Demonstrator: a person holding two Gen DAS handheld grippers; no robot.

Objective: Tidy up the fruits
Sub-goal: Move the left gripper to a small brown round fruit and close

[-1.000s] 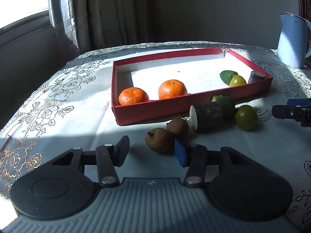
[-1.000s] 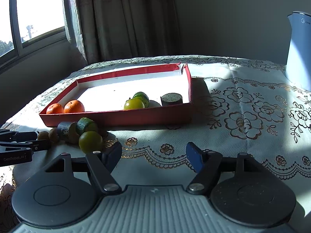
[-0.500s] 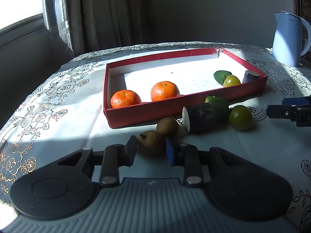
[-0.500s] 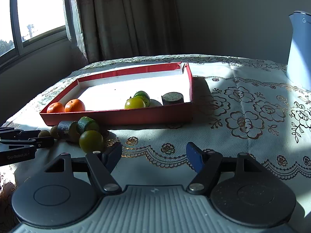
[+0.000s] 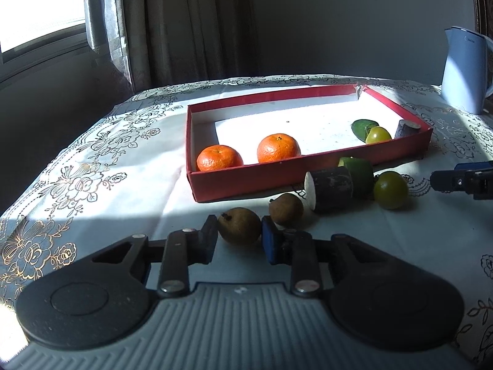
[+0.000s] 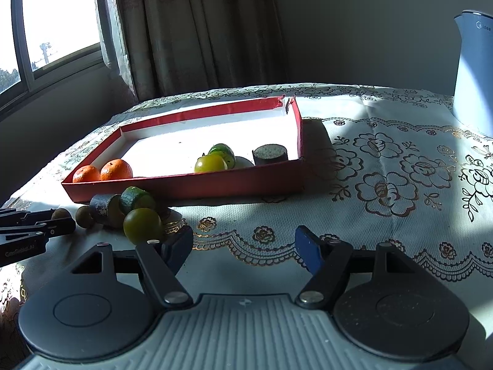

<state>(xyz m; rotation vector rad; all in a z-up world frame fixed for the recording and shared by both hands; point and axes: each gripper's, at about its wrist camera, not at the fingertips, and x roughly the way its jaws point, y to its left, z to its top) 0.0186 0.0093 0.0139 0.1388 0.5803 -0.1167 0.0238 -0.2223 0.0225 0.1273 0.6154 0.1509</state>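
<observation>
My left gripper (image 5: 238, 237) is shut on a brown pear-like fruit (image 5: 239, 225) on the tablecloth, just in front of the red tray (image 5: 277, 174). A second brown fruit (image 5: 286, 209), a dark cut cylinder piece (image 5: 331, 188), a green cut piece (image 5: 359, 174) and a green round fruit (image 5: 390, 190) lie beside it outside the tray. Two oranges (image 5: 219, 162) (image 5: 279, 148) sit in the tray's near left corner; a green fruit (image 5: 363, 127), a yellow-green fruit (image 5: 378, 134) and a dark piece (image 5: 406, 128) sit at its right end. My right gripper (image 6: 243, 246) is open and empty, right of the green round fruit (image 6: 142, 225).
A pale blue kettle (image 5: 465, 71) stands at the far right of the table. Curtains (image 5: 185, 24) and a window (image 6: 55, 24) are behind. The floral tablecloth (image 6: 385, 169) stretches to the right of the tray.
My left gripper has moved forward and closed its fingers around the nearest brown fruit. The right gripper has barely moved.
</observation>
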